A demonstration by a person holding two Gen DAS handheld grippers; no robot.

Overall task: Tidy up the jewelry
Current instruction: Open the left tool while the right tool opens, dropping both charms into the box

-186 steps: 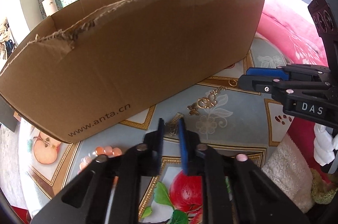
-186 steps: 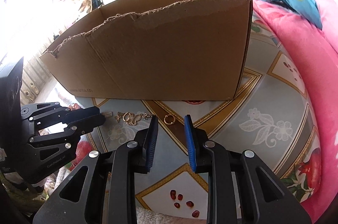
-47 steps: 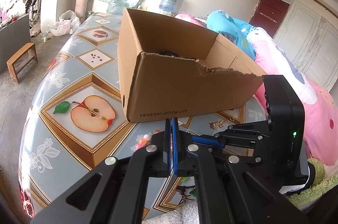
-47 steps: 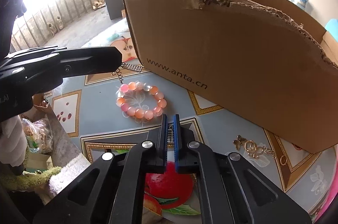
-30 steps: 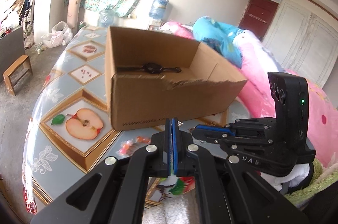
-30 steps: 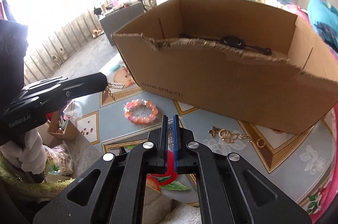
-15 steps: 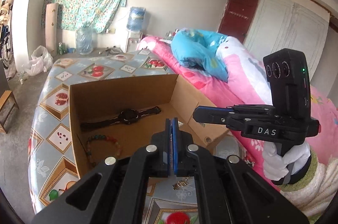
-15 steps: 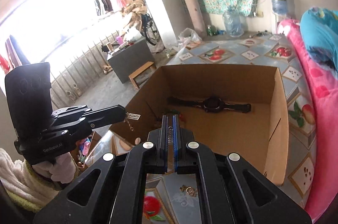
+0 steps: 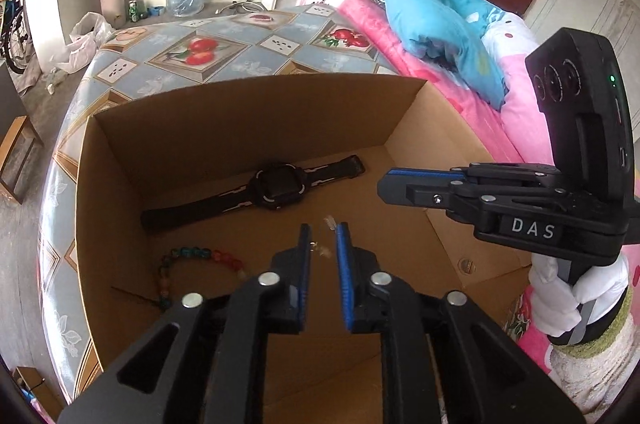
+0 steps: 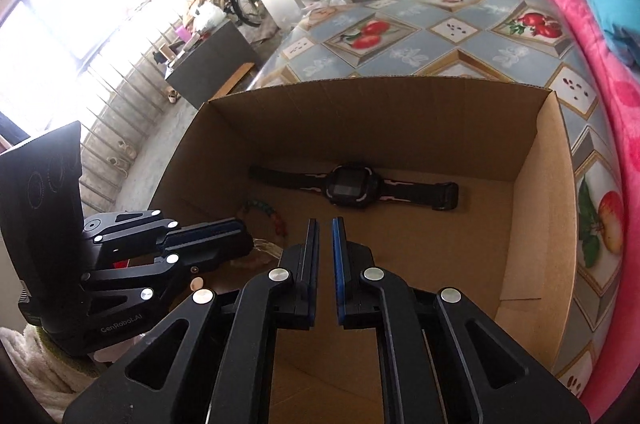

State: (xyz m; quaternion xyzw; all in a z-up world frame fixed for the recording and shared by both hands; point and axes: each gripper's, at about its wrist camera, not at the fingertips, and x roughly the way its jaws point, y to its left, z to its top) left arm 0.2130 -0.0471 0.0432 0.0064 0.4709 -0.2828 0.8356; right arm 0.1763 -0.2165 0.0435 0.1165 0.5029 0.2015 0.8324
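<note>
Both claws now over the box (image 9: 248, 112), up from the desk beside it. Left claw (image 9: 322, 252) just opened, blurred gold piece (image 9: 326, 252) loose between its pads; right claw (image 10: 325, 256) just parted, empty.
</note>
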